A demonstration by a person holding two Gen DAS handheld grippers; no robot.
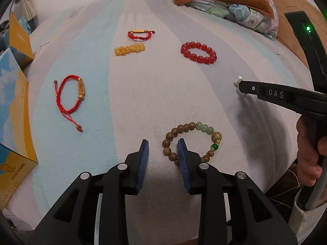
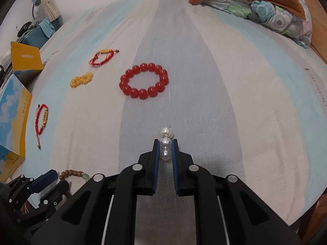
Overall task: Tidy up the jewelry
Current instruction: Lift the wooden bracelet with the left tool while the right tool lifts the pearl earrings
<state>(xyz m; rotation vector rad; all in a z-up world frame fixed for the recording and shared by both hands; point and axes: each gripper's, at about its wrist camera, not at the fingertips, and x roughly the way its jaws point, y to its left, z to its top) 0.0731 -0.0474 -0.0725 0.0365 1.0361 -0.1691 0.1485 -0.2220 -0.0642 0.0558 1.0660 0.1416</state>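
The right gripper (image 2: pixel 165 143) is closed narrowly on a short string of white pearl beads (image 2: pixel 166 143); two pearls sit pinched between its blue pads and a third sticks out past the tips, at lower centre of the right wrist view. In the left wrist view the same gripper (image 1: pixel 239 84) enters from the right edge, the pearls a small white spot at its tip.

The left gripper (image 1: pixel 163 145) stands wide, holding nothing, at bottom centre of its own view. Its right blue finger (image 1: pixel 182 159) covers part of a brown wooden bead bracelet with pale green beads (image 1: pixel 192 143), which lies flat on the striped blue, white and grey bed sheet (image 1: pixel 132 102).

Higher up, right of centre, lies a round bracelet of large red beads (image 1: pixel 198 53). At upper centre a yellow bead bracelet (image 1: pixel 129 50) lies folded flat, just below a red cord bracelet with a gold bar (image 1: pixel 140 34). At left, a second red cord bracelet with a gold barrel charm (image 1: pixel 70 100) lies near a yellow and blue cardboard box (image 1: pixel 12 122). A folded floral quilt under an orange cushion (image 1: pixel 235 2) fills the upper right.
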